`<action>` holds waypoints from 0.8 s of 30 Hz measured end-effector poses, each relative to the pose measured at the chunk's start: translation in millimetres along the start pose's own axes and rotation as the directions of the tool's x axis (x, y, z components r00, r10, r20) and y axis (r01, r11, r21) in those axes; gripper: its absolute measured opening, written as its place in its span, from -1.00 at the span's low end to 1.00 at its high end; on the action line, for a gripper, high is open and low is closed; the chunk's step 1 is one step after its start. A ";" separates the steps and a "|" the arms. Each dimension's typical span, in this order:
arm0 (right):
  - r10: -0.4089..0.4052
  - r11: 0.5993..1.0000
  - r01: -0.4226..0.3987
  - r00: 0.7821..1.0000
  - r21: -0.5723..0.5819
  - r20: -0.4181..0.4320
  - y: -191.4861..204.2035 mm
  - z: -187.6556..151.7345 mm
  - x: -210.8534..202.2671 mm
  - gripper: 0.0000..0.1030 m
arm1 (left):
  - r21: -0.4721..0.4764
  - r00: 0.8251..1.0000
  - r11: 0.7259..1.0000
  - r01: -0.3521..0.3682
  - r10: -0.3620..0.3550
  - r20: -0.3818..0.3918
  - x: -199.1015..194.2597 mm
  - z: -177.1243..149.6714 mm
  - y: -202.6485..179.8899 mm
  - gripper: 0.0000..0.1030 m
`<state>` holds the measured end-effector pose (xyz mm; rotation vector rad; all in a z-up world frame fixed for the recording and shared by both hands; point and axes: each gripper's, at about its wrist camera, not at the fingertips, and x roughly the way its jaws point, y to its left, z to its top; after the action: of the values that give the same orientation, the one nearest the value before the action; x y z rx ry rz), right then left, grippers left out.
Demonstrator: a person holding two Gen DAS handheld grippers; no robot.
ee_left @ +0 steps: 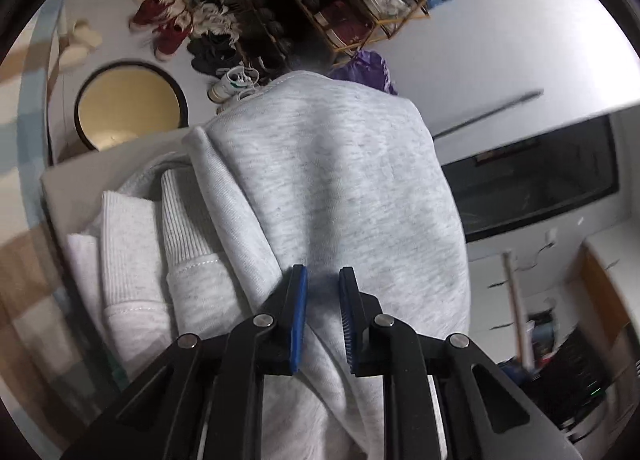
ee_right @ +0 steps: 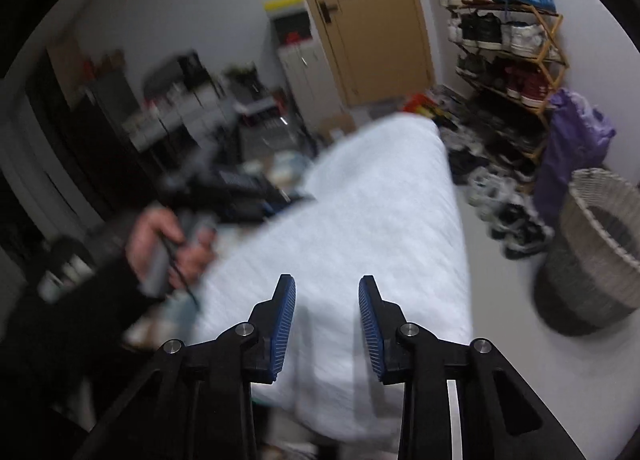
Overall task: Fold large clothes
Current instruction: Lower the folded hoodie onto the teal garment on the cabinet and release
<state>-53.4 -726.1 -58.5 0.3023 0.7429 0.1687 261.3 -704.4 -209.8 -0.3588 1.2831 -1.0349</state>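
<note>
A light grey sweatshirt [ee_left: 340, 188] fills the left wrist view, draped in folds, with ribbed cuffs [ee_left: 180, 220] at the left. My left gripper [ee_left: 323, 280] has its jaws closed narrowly on a fold of the sweatshirt. In the right wrist view the same garment [ee_right: 380, 220] appears blurred and pale, hanging in front of my right gripper [ee_right: 327, 292], whose jaws stand apart with nothing between them. The person's hand [ee_right: 168, 244] holds the left gripper's handle at the left.
A shoe rack [ee_right: 508, 52] with several shoes stands by the wall, loose shoes [ee_right: 500, 204] below it. A purple bag [ee_right: 572, 140] and a woven basket [ee_right: 596, 256] stand at the right. A wooden door [ee_right: 368, 20] is behind. A round basin [ee_left: 128, 104] lies on the floor.
</note>
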 end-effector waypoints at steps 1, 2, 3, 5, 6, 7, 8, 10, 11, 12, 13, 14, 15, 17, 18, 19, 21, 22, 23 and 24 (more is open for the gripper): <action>0.014 1.000 -0.013 0.998 0.010 -0.054 2.1 1.9 13.7 -0.35 | 0.033 0.999 0.999 -0.041 0.041 0.000 -0.4 2.3 -10.2 -0.77; 0.024 1.000 -0.023 0.992 0.013 -0.125 4.9 -0.5 33.6 -0.38 | 0.060 0.996 0.994 -0.087 0.087 0.003 0.1 -0.3 -16.9 -0.77; 0.017 1.000 -0.015 0.982 0.011 -0.189 6.1 -5.6 53.0 -0.43 | 0.066 0.994 0.992 -0.106 0.105 0.009 -2.0 -0.3 -15.7 -0.76; 0.016 0.999 -0.005 0.960 0.043 -0.278 6.8 -21.9 85.2 -0.85 | 0.087 0.989 0.985 -0.149 0.148 0.015 -5.4 -4.5 -20.4 -0.76; 0.040 0.997 -0.017 0.952 0.078 -0.302 5.2 -30.5 99.2 -1.00 | 0.095 0.985 0.980 -0.175 0.173 0.023 -8.6 -7.3 -22.7 -0.75; 0.040 0.997 -0.016 0.949 0.079 -0.312 5.6 -36.7 107.6 -1.00 | 0.103 0.981 0.975 -0.194 0.193 0.027 -12.5 -11.7 -22.2 -0.71; 0.016 0.998 0.001 0.953 0.056 -0.304 10.4 -40.1 109.3 -1.00 | 0.112 0.980 0.973 -0.200 0.198 0.027 -15.0 -14.6 -23.1 -0.64; -0.034 0.999 0.039 0.961 0.014 -0.273 20.8 -43.8 104.7 -1.00 | 0.144 0.978 0.968 -0.207 0.205 0.031 -21.8 -21.0 -26.2 -0.60; -0.058 0.998 0.061 0.960 0.002 -0.272 25.7 -45.3 102.6 -1.00 | 0.156 0.977 0.965 -0.211 0.207 0.042 -26.8 -25.3 -27.8 -0.60; -0.063 0.998 0.066 0.960 -0.001 -0.274 30.1 -46.6 100.1 -1.00 | 0.166 0.977 0.963 -0.211 0.206 0.048 -31.3 -29.8 -28.4 -0.60; -0.074 0.997 0.074 0.959 -0.012 -0.274 32.9 -47.4 99.3 -1.00 | 0.173 0.977 0.962 -0.212 0.206 0.053 -33.3 -31.7 -29.6 -0.60; -0.099 0.995 0.092 0.955 -0.036 -0.279 37.6 -50.6 100.7 -1.00 | 0.177 0.980 0.964 -0.196 0.189 0.058 -36.2 -34.8 -31.1 -0.60; -0.113 0.993 0.101 0.950 -0.054 -0.290 40.3 -55.6 105.6 -1.00 | 0.179 0.985 0.969 -0.172 0.163 0.060 -35.5 -33.9 -31.3 -0.60; -0.110 0.994 0.102 0.946 -0.043 -0.305 40.2 -65.3 117.7 -1.00 | 0.196 0.996 0.977 -0.080 0.070 0.059 -37.1 -39.3 -37.0 -0.59; -0.100 0.995 0.098 0.949 -0.021 -0.298 39.1 -70.8 122.9 -1.00 | 0.213 0.999 0.977 -0.021 0.011 0.050 -36.4 -42.2 -41.3 -0.56; -0.099 0.995 0.098 0.952 -0.016 -0.290 41.8 -73.9 124.8 -1.00 | 0.234 0.999 0.972 0.022 -0.031 0.038 -34.0 -45.6 -45.6 -0.30; -0.097 0.995 0.099 0.964 -0.003 -0.248 41.1 -77.7 124.1 -1.00 | 0.236 1.000 0.972 0.014 -0.020 0.023 -18.8 -49.9 -46.5 0.05; -0.088 0.995 0.096 0.972 0.028 -0.218 39.1 -81.5 122.5 -1.00 | 0.221 1.000 0.975 0.008 -0.011 0.014 -12.4 -49.6 -43.3 0.05; -0.075 0.995 0.087 0.977 0.053 -0.200 37.5 -85.4 121.0 -1.00 | 0.193 1.000 0.981 0.007 -0.007 0.000 -0.1 -48.5 -34.4 0.04; -0.062 0.994 0.076 0.981 0.074 -0.184 34.7 -90.1 119.7 -1.00 | 0.170 1.000 0.985 0.010 -0.009 -0.004 6.4 -47.5 -27.7 0.04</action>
<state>-30.0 -643.7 -186.2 0.3403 0.9416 0.1014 206.2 -709.4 -207.9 -0.2329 1.1866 -1.1449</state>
